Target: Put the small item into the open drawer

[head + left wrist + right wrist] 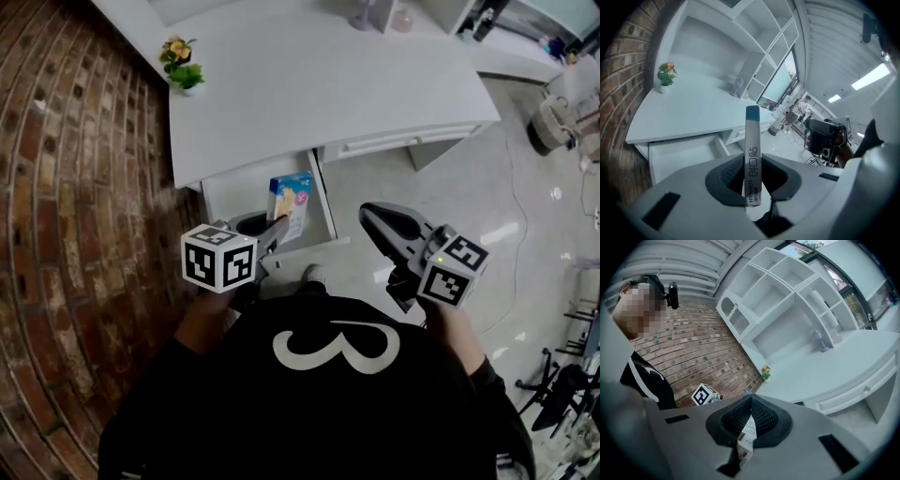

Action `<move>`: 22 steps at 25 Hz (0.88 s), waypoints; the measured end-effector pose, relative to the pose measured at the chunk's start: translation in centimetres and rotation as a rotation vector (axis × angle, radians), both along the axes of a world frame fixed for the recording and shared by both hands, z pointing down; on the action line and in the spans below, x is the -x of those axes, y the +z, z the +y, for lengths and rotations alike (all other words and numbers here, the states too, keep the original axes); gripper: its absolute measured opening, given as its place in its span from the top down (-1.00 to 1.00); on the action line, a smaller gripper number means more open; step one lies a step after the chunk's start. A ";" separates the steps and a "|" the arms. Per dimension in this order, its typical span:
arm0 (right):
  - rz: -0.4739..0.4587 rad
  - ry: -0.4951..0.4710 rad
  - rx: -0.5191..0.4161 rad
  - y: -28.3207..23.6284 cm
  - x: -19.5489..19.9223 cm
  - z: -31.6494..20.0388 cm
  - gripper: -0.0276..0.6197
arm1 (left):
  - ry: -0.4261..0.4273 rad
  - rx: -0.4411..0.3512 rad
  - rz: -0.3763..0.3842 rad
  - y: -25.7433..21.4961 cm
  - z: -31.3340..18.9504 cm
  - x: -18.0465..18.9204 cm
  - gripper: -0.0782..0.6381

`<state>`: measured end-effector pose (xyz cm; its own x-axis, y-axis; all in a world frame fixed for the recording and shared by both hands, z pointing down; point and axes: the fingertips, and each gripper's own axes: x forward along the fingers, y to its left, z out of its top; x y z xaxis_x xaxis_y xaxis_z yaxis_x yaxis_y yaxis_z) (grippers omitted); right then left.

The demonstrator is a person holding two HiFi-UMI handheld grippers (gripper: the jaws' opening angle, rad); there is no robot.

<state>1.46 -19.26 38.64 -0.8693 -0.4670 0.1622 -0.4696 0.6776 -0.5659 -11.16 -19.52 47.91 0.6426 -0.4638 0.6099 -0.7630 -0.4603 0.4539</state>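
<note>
The slim box (pixel 752 157) reads "HYNAUT" and "创口贴", and the black shirt (pixel 234 412) bears a white "3"

The desk (pixel 328 84) is finished in smooth, matt white, and so is its open drawer (pixel 232 192). The wall (pixel 66 187) along the desk's left edge is built of rough red-brown brick with pale mortar. The floor (pixel 469 216) is laid with pale, glossy tile in which light is mirrored. The box (pixel 753 136) is made of printed card with a slight sheen. The left gripper (pixel 752 161) and right gripper (pixel 751 398) are shelled in matt grey plastic, and their pads (pixel 730 171) are faced with a dark, ribbed, rubber-like material. A thin slip (pixel 749 430) of printed paper is pinched in the right one. The person's shirt (pixel 309 412) is made of matt black cloth.
</note>
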 end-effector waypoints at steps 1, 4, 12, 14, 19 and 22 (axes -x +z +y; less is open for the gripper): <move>-0.002 0.001 0.009 0.3 0.1 -0.4 0.91 | -0.001 0.014 -0.004 0.6 -0.4 0.2 0.57; -0.003 0.011 0.033 1.1 0.1 -1.5 0.91 | 0.015 0.038 -0.045 2.9 -1.6 0.6 0.57; 0.016 0.037 0.071 2.8 0.0 -3.9 0.91 | 0.086 0.110 -0.253 10.4 -3.8 2.5 0.57; 0.020 0.049 0.083 3.1 -0.3 -4.5 0.91 | 0.103 0.127 -0.289 11.9 -4.2 2.8 0.57; 0.028 0.082 0.100 3.7 -1.1 -5.7 0.91 | 0.159 0.164 -0.382 15.8 -5.4 3.4 0.57; 0.034 0.100 0.110 4.2 -1.6 -6.3 0.91 | 0.175 0.189 -0.426 18.0 -6.2 3.8 0.57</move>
